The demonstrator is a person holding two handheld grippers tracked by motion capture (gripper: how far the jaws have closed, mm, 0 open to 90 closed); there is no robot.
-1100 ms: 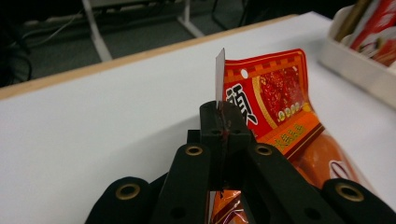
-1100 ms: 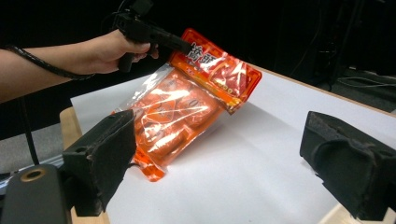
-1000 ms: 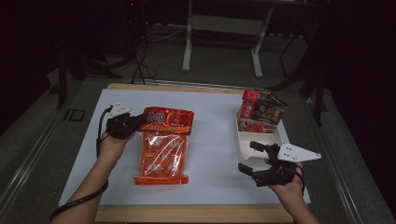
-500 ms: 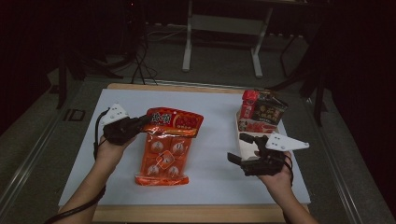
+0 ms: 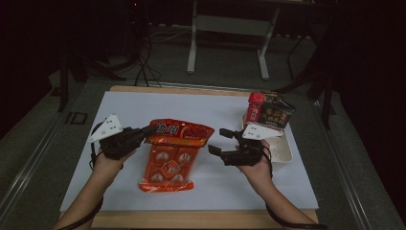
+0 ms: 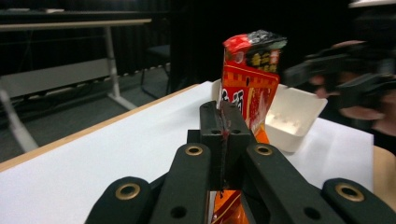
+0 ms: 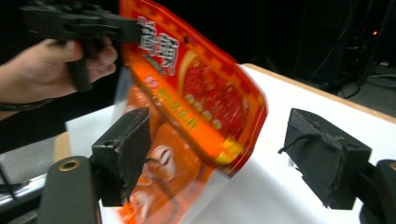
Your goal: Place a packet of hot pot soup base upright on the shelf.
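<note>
Dark surroundings enclose a wooden tabletop (image 5: 201,219) covered by a white sheet (image 5: 215,110); metal table legs (image 5: 229,43) stand on the grey floor behind it.

Left gripper (image 5: 143,132): fingers fully closed on the top left corner of an orange snack bag (image 5: 170,160). The left gripper view shows the two black fingers (image 6: 211,135) pressed together with the thin edge of the bag pinched between them. In the high view the bag's top edge is lifted off the sheet while its lower end rests on it, left of the tabletop's centre. The person's left hand (image 5: 107,160) holds this gripper; the grey three-cornered plate (image 5: 106,128) sits on top of it.

Right gripper (image 5: 220,141): fingers wide apart, holding nothing, although they have just been closing slightly. It sits just right of the bag and points toward it. In the right gripper view the bag's raised, tilted top edge (image 7: 201,102) lies between and beyond the two padded fingers (image 7: 123,149); neither pad presses on it. That view also shows the left gripper (image 7: 79,23) at upper left, clamped on the bag's corner. The person's right hand (image 5: 256,163) holds the right gripper.

At the right edge of the sheet, a white rectangular tray (image 5: 283,153) lies behind the right hand. A red and black snack packet (image 5: 268,111) stands upright at the tray's far end. The left gripper view shows this packet (image 6: 250,79) beyond the closed fingers and the tray (image 6: 294,112) beside it.
</note>
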